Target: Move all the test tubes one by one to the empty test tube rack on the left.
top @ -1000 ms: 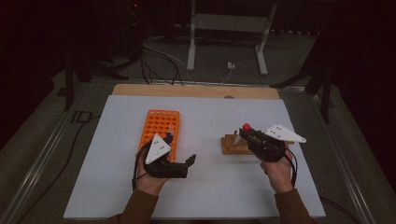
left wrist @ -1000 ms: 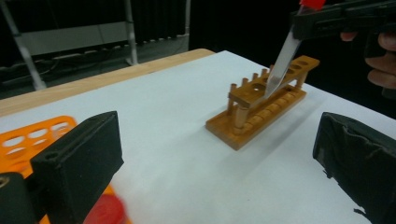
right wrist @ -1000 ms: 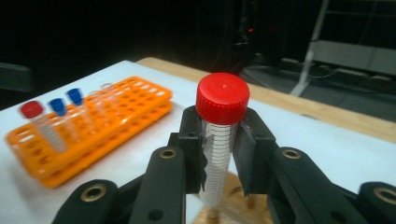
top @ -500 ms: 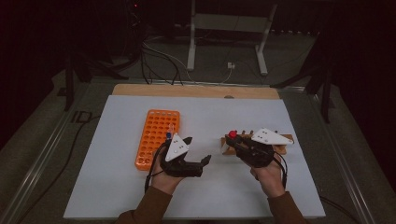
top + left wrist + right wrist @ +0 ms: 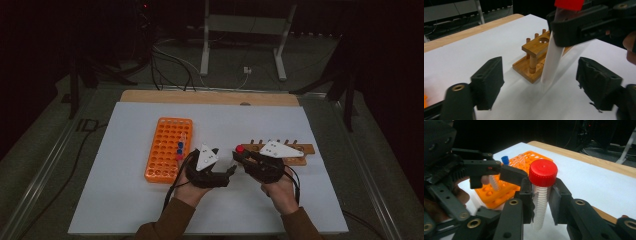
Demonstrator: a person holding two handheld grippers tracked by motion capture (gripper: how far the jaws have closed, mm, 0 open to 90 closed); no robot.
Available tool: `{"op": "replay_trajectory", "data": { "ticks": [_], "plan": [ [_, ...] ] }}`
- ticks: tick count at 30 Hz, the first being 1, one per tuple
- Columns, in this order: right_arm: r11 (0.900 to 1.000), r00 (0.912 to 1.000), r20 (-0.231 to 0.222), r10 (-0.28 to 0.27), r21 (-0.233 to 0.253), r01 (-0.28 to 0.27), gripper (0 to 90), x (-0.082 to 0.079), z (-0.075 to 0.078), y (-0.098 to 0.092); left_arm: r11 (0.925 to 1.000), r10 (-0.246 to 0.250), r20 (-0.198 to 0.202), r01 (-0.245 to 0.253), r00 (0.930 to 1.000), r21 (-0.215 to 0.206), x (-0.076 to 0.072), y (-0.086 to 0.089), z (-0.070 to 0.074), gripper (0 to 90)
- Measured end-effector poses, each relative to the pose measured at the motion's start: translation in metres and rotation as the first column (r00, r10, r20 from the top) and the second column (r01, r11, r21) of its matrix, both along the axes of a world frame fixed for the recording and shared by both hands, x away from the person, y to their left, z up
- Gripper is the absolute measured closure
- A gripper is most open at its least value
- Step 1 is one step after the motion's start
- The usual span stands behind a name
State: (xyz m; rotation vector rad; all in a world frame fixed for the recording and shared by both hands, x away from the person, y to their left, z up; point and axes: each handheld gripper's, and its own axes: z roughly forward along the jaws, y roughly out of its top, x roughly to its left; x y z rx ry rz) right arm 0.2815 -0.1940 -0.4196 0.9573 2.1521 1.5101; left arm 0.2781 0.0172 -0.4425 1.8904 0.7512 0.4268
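The right claw (image 5: 541, 205) is closed on a red-capped tube (image 5: 541, 195), its two black jaws pressing the graduated clear barrel just below the cap. In the high view the tube's cap sits at centre frame, just left of the wooden rack (image 5: 295, 150), with the right claw directly beneath it. The left claw (image 5: 549, 82) stands wide open and empty. In the left gripper view the tube hangs between its jaws, tilted, its conical tip near the white worktop (image 5: 325, 200); whether it touches cannot be told.

Judgement on handling: the tube appears to be light, rigid plastic with a smooth, likely slippery wall. It should tolerate firm grip but could pivot if held at one narrow band. The best second hold appears to be mid-barrel, below the present grip and clear of the tapered tip.

The orange rack (image 5: 167, 150) lies left of centre, holding a few blue-capped tubes (image 5: 180, 148).
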Motion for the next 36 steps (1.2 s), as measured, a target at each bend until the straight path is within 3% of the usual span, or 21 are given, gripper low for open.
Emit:
{"op": "replay_trajectory", "data": {
  "ticks": [5, 11, 17, 27, 31, 36],
  "plan": [
    [1.000, 0.9998, -0.009, 0.016, 0.004, -0.016, 74.4, -0.001, -0.001, 0.003, 0.9998, -0.013, 0.009, 0.013, 0.9999, 0.012, 0.000, -0.007, -0.002, 48.9],
    [1.000, 0.9996, -0.013, 0.025, 0.008, -0.024, 74.4, -0.002, -0.001, 0.005, 0.9992, -0.038, 0.019, 0.037, 0.9991, 0.016, -0.001, -0.010, -0.003, 65.7],
    [0.999, 0.9993, -0.016, 0.033, 0.007, -0.032, 74.5, -0.002, -0.002, 0.006, 0.9984, -0.056, 0.028, 0.055, 0.9980, 0.015, -0.002, -0.010, -0.002, 73.1],
    [0.999, 0.9988, -0.025, 0.042, 0.007, -0.042, 74.0, -0.001, -0.002, 0.005, 0.9979, -0.062, 0.031, 0.062, 0.9976, 0.021, -0.003, -0.010, -0.002, 75.3],
    [0.998, 0.9981, -0.035, 0.051, 0.026, -0.050, 61.6, 0.000, -0.002, 0.002, 0.9988, -0.047, 0.031, 0.047, 0.9984, 0.016, -0.002, -0.007, -0.001, 75.4],
    [0.996, 0.9976, -0.024, 0.065, 0.066, -0.063, 36.7, 0.001, 0.001, -0.005, 0.9996, -0.027, 0.030, 0.027, 0.9992, 0.010, -0.001, 0.002, -0.001, 75.4]
  ]
}}
